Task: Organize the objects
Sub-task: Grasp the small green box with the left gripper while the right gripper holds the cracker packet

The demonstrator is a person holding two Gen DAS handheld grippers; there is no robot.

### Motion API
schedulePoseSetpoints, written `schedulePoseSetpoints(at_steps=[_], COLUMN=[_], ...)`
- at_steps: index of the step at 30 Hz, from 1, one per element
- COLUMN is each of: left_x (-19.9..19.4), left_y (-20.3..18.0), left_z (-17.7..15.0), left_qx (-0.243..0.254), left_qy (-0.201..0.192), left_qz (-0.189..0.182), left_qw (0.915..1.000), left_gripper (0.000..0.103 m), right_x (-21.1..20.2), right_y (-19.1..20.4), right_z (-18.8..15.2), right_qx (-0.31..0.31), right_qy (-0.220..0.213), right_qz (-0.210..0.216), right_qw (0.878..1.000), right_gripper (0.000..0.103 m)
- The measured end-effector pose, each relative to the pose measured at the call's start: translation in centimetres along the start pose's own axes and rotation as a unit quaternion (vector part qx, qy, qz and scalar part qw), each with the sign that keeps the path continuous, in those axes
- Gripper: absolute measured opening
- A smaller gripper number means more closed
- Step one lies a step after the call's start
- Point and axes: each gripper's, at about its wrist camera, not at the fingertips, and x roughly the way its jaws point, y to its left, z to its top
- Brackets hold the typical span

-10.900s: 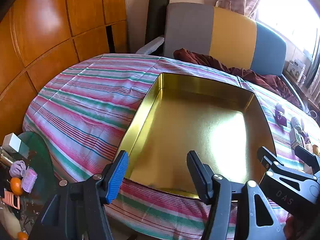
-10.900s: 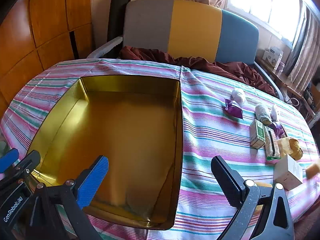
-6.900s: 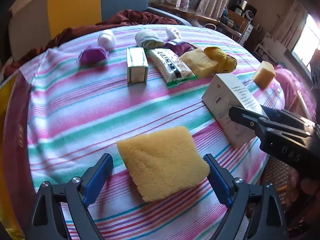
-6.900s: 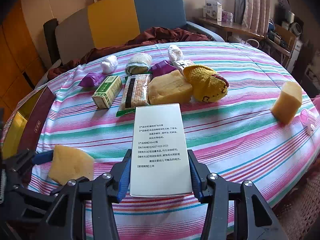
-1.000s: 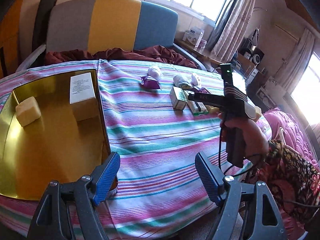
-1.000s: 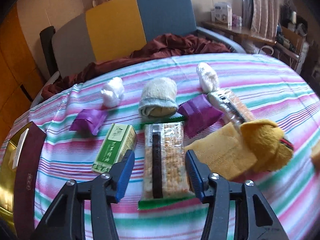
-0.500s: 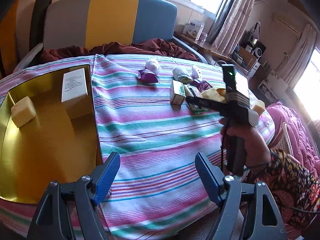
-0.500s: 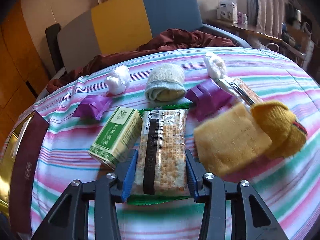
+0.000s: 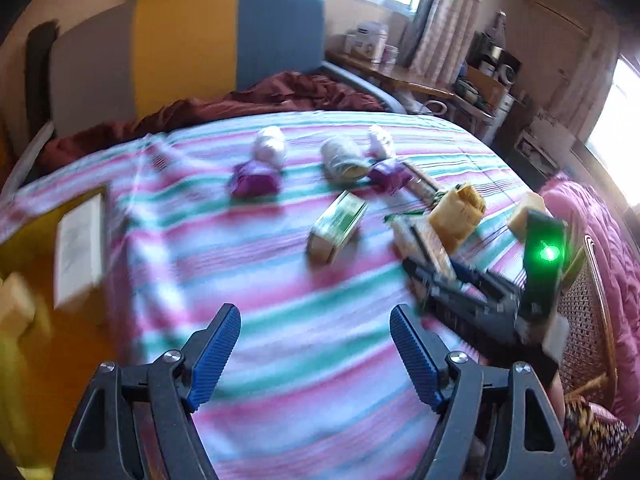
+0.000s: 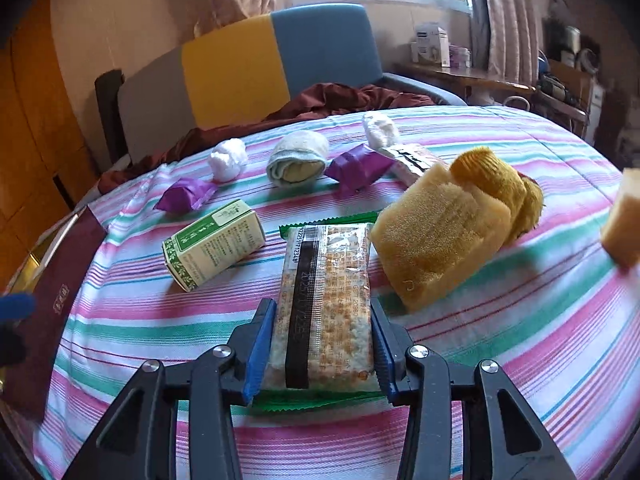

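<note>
Between the right gripper's (image 10: 320,340) blue pads sits the cracker packet (image 10: 326,300), clamped at its near end, long axis pointing away toward the rolled sock (image 10: 298,158). Its jaws have just closed from straddling it loosely a second ago. Left of it lies the green box (image 10: 214,240), right a yellow sponge (image 10: 438,236). The left gripper (image 9: 316,356) hangs wide apart, holding nothing, above the striped cloth (image 9: 280,280).

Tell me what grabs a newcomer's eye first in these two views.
First, the right tongs clamped on a clear cracker packet low in the middle of the right wrist view, on the striped tablecloth. Just to its right, a big yellow sponge leans against a mustard knitted item; to its left lies a green-and-cream box. In the blurred left wrist view, the left tongs gape open over bare cloth, a green light glowing at right.
</note>
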Motion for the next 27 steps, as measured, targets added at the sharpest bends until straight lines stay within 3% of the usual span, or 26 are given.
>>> schedulePoseSetpoints(at_steps=[9,17,19,21,27], left_x=[7.0,10.5,10.9,11.5,11.1], left_y=[-1.4,-1.8,-1.8,-1.5,-0.7], left_z=[4.9,5.4,5.1,4.9,4.0], left_qx=[0.066,0.086,0.088,0.075,0.043], left_qy=[0.023,0.035,0.035,0.043,0.023], left_qz=[0.002,0.013,0.013,0.001,0.013], left_qw=[0.9975,0.9956,0.9954,0.9962,0.9987], left_gripper=[0.079,0.078,0.067,0.050,0.032], right_x=[-0.1,-0.1,-0.2,-0.2,-0.2], right_y=[-0.6,-0.8,-0.9,-0.9,-0.9], right_z=[-0.4,-0.5,-0.6,-0.6,-0.6], right_qx=[0.019,0.024,0.025,0.025,0.024], right_qy=[-0.015,-0.021,-0.021,-0.021,-0.021], right_qz=[0.020,0.025,0.026,0.027,0.026], right_qw=[1.000,0.999,0.999,0.999,0.999], right_gripper=[0.045,0.046,0.046,0.046,0.046])
